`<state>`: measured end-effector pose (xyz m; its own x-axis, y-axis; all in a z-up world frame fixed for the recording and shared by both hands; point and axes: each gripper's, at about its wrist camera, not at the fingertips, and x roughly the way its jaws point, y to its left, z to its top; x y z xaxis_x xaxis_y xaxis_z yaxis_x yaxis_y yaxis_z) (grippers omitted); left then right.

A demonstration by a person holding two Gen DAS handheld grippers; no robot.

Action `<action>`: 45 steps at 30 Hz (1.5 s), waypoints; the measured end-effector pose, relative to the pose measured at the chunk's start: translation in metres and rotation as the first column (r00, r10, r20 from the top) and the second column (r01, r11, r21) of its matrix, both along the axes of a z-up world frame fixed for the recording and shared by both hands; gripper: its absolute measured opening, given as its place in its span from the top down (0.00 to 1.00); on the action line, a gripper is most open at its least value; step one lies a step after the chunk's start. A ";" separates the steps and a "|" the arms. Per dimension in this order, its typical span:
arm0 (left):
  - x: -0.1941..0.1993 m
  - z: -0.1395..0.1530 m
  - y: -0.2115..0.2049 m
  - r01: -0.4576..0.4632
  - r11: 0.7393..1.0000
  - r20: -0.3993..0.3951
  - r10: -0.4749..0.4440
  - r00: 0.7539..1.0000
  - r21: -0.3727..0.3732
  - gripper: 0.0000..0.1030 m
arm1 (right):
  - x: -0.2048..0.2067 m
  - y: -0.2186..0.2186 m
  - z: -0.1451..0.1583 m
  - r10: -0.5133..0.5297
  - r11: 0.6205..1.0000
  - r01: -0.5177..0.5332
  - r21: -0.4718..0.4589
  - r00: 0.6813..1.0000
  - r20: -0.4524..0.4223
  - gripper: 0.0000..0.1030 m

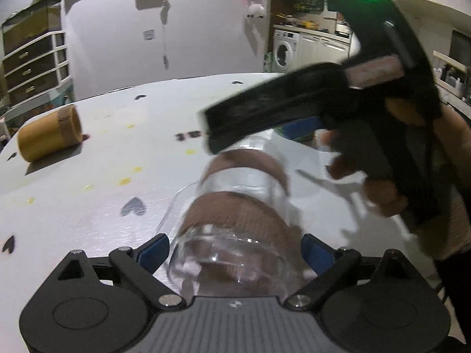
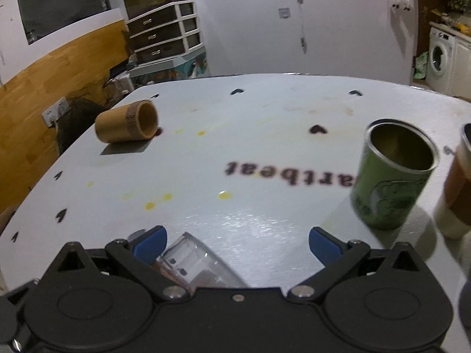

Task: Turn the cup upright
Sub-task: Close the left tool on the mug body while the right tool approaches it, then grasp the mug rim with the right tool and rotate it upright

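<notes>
A clear glass cup (image 1: 235,220) with brown tape bands lies tilted between my left gripper's (image 1: 235,250) blue fingers (image 1: 153,254), which close on it near its base. The right gripper's black body (image 1: 294,108) hovers over the cup's far end in the left wrist view. In the right wrist view my right gripper (image 2: 237,242) is open, and the glass cup (image 2: 200,264) shows low by its left finger (image 2: 150,242), not held between the fingers. A bamboo cup (image 2: 126,123) lies on its side at far left, also in the left wrist view (image 1: 48,138).
The white table (image 2: 265,206) has printed hearts, letters and yellow spots. A green tin (image 2: 391,176) stands upright at right. A brown-banded cup (image 2: 456,185) stands at the right edge. Drawers and a washing machine stand beyond the table.
</notes>
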<state>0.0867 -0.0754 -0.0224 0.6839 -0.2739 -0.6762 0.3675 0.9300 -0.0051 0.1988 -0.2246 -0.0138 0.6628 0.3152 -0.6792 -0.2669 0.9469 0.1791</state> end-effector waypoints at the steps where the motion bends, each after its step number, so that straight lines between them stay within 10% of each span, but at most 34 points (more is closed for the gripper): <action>1: 0.000 0.001 0.004 -0.010 1.000 0.006 0.010 1.000 0.000 0.07 | -0.001 -0.003 0.000 -0.012 1.000 0.012 -0.014 1.000 0.002 0.00; 24: 0.014 0.013 0.055 -0.173 0.974 0.052 0.183 0.982 -0.149 0.07 | -0.108 -0.052 -0.021 0.025 0.989 -0.020 0.148 0.999 -0.030 0.00; 45: -0.005 0.004 0.030 0.054 0.941 -0.032 -0.069 0.997 -0.335 0.23 | -0.106 -0.108 -0.021 -0.108 0.839 0.166 0.518 0.984 -0.141 0.04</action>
